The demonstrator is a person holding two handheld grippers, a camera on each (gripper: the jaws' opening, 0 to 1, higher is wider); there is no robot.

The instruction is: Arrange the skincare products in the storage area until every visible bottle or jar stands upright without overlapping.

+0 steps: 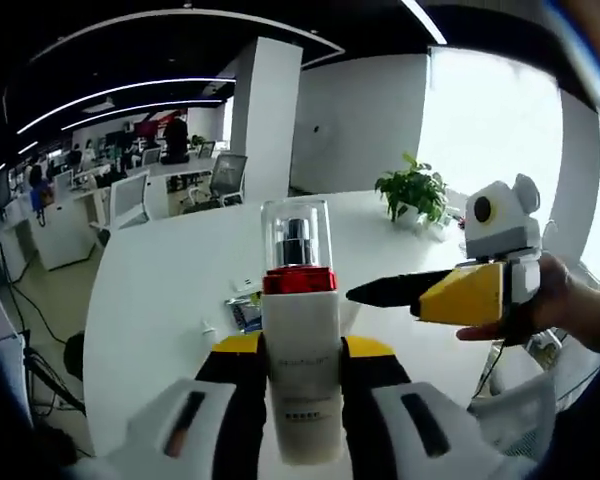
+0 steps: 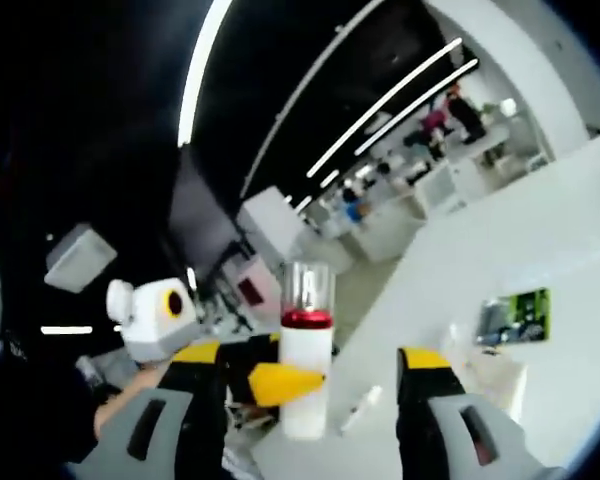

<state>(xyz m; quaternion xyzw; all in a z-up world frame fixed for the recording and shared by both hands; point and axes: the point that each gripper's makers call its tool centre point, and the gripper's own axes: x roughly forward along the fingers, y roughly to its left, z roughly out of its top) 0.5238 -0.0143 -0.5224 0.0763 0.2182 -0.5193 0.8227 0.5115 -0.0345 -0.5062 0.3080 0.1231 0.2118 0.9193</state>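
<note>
The tall white pump bottle with a red collar and clear plastic cap (image 1: 300, 350) stands upright between the yellow-and-black jaws of the left gripper (image 1: 300, 365), which are pinched against its sides and hold it above the big white round table (image 1: 160, 290). In the right gripper view the same bottle (image 2: 305, 370) sits left of centre, with the left gripper (image 2: 280, 380) around its body. The right gripper (image 2: 305, 385) has its jaws spread wide with nothing between them; seen from the left gripper view, its (image 1: 380, 292) dark tips point toward the bottle's red collar, just short of touching. The bottle's base is cut off below, and its label print is too faint to read. A small green potted plant (image 1: 412, 190) sits at the table's far edge.
</note>
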